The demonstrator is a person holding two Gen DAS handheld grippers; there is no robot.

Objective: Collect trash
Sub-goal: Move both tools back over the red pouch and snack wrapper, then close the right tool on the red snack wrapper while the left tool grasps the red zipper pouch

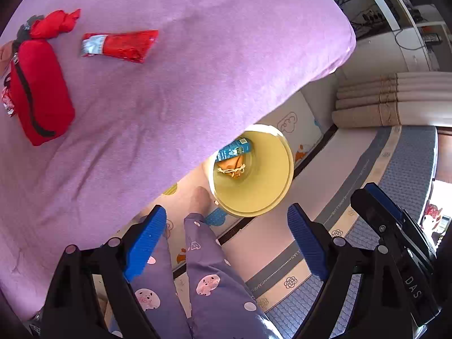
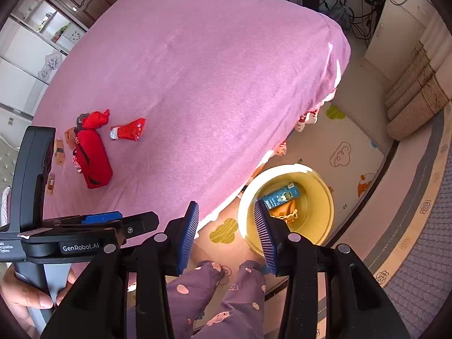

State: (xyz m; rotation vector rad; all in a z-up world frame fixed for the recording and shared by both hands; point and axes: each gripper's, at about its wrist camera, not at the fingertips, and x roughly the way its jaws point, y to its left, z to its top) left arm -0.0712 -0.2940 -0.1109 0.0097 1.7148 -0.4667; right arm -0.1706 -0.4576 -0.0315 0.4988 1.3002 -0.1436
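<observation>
At the far left of the purple-sheeted bed [image 1: 169, 79] lies a red zippered fabric pouch [image 1: 39, 90], close to the left border of the left wrist view, with a knotted red cloth bundle [image 1: 56, 24] touching its upper end. In the right wrist view a small tan cardboard box [image 2: 59, 152] sits just beyond the pouch, nearer the bed's far side. Just right of the bundle lies a crumpled red foil snack wrapper with a silver end [image 1: 120, 45], apart from the pouch and flat on the sheet. From the wrapper rightward the sheet is a broad bare stretch, wrinkled but flat, running to the bed's rounded corner and its near edge, which drops to the floor.

Below that edge, on the patterned play mat [image 1: 299, 118], stands a round yellow plastic bucket [image 1: 271, 195], its rim partly tucked under the overhanging sheet. Inside it rest a blue printed carton [image 1: 234, 149] and an orange drawstring pouch [image 1: 231, 166] touching it.

The left claw [image 1: 226, 243] hangs over the bed edge and the person's purple spotted pyjama legs [image 1: 209, 268], its blue ribbed pads spread wide with nothing between them. The right claw [image 2: 226, 234] hovers at the gap between bed edge and bucket, pads moderately apart and empty; its right pad overlaps the bucket's rim in view. Farther right the floor runs open to a grey patterned rug [image 2: 418, 254].
</observation>
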